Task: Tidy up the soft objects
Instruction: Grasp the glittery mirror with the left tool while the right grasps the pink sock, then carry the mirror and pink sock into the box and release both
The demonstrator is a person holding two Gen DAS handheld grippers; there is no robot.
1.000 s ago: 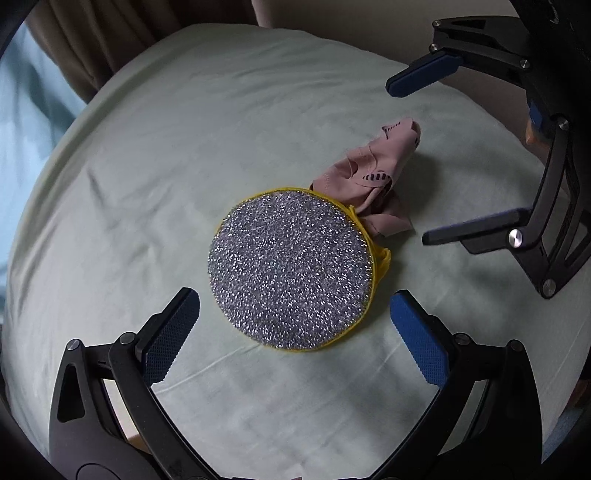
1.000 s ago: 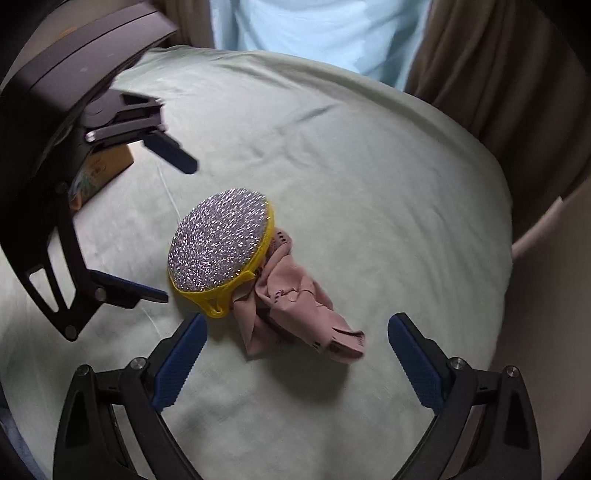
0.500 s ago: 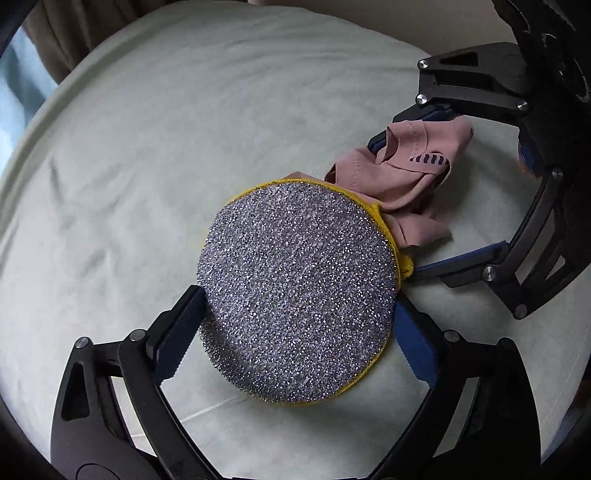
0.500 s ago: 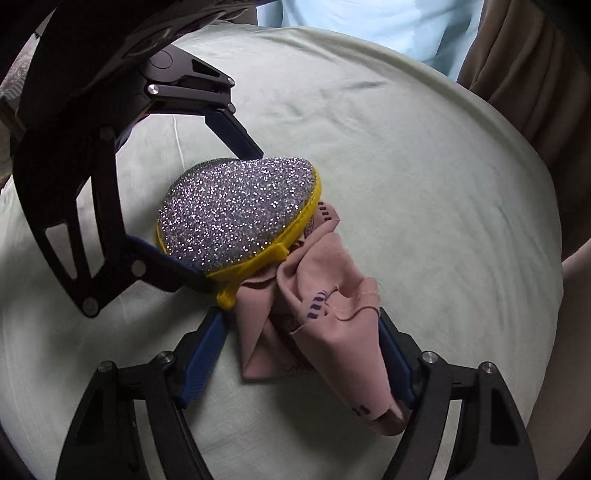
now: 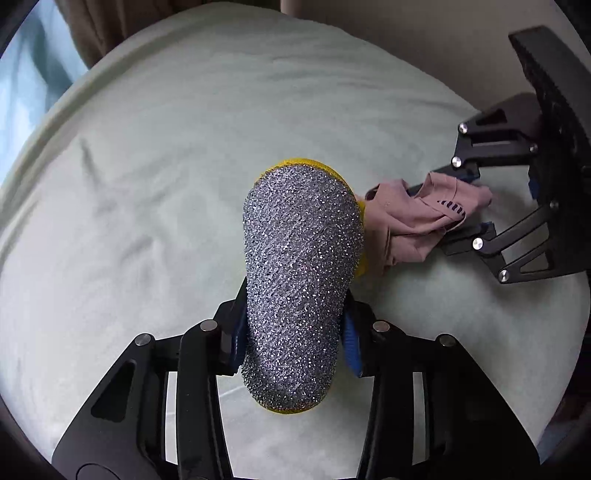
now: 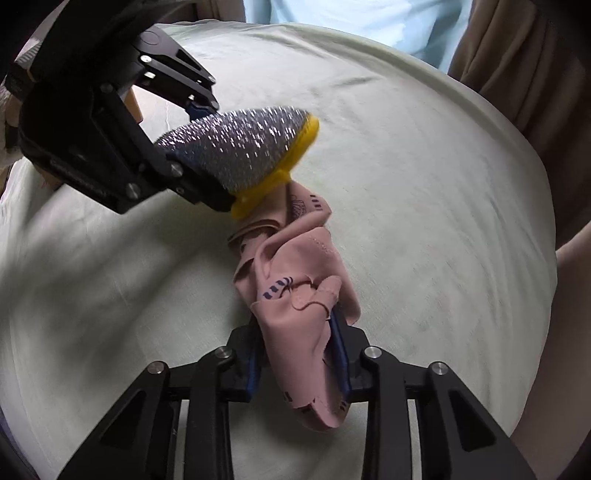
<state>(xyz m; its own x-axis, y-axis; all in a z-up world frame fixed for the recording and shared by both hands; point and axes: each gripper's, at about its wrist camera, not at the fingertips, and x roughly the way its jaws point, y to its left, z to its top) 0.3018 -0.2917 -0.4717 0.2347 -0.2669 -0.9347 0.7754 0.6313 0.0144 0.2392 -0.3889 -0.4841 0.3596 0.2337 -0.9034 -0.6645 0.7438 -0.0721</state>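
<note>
A round scouring pad (image 5: 301, 273), silver glitter on top with a yellow rim, is squeezed into a fold between the blue pads of my left gripper (image 5: 295, 338). It also shows in the right wrist view (image 6: 243, 147), lifted off the sheet. A crumpled pink cloth (image 6: 303, 295) with dark dashes is pinched in my right gripper (image 6: 299, 358). The cloth's far end hangs just under the pad's yellow rim. In the left wrist view the cloth (image 5: 417, 218) lies right of the pad, held by the right gripper (image 5: 467, 201).
Both grippers work over a bed with a pale green sheet (image 5: 155, 155). Brown curtains (image 6: 524, 62) and a light blue window area (image 6: 351, 22) lie beyond the far edge. A wooden piece (image 6: 133, 103) shows behind the left gripper.
Both grippers came down over their objects and shut: the left squeezed the flat pad into a fold and lifted it, the right closed on the pink cloth.
</note>
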